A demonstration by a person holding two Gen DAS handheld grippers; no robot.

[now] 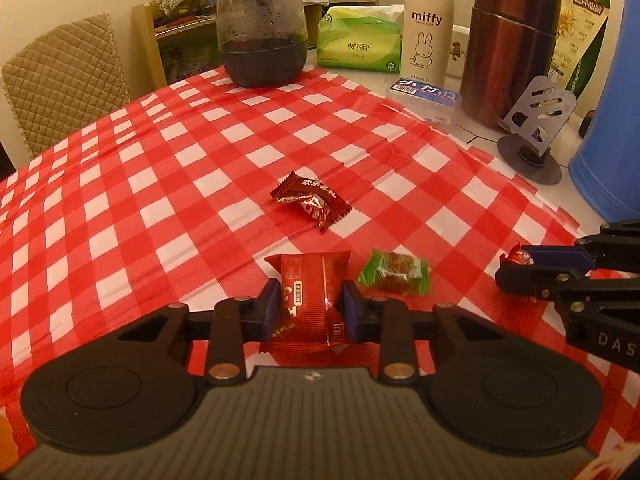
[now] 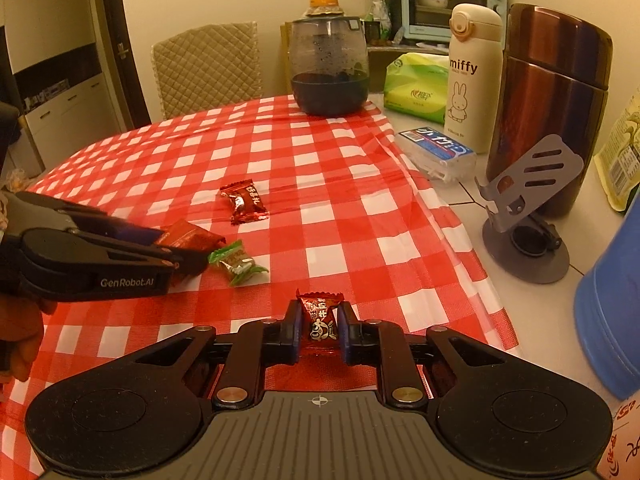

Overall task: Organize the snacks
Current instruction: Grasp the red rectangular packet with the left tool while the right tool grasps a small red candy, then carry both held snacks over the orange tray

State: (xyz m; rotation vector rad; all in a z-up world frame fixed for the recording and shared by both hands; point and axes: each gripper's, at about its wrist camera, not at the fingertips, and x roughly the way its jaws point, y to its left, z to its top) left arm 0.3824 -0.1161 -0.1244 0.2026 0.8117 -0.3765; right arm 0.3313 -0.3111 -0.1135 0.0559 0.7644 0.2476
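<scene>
Only from right wrist: cartoon-printed candy [image 2: 322,326] between right tongs [image 2: 319,330].

Your left gripper [image 1: 308,312] and right gripper [image 2: 319,330] are black, with dark blue pads, shiny round screws and ridged grey bases. White letters say "GenRobot.AI".

red-and-white checked tablecloth [image 1: 200,168]; green-wrapped snack [image 1: 394,272] — red packet [image 1: 310,300]

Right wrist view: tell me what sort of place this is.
Most likely a home kitchen or dining corner: a table under a red checked tablecloth, a pale blue toaster oven on a shelf behind, and a padded dining chair.
</scene>
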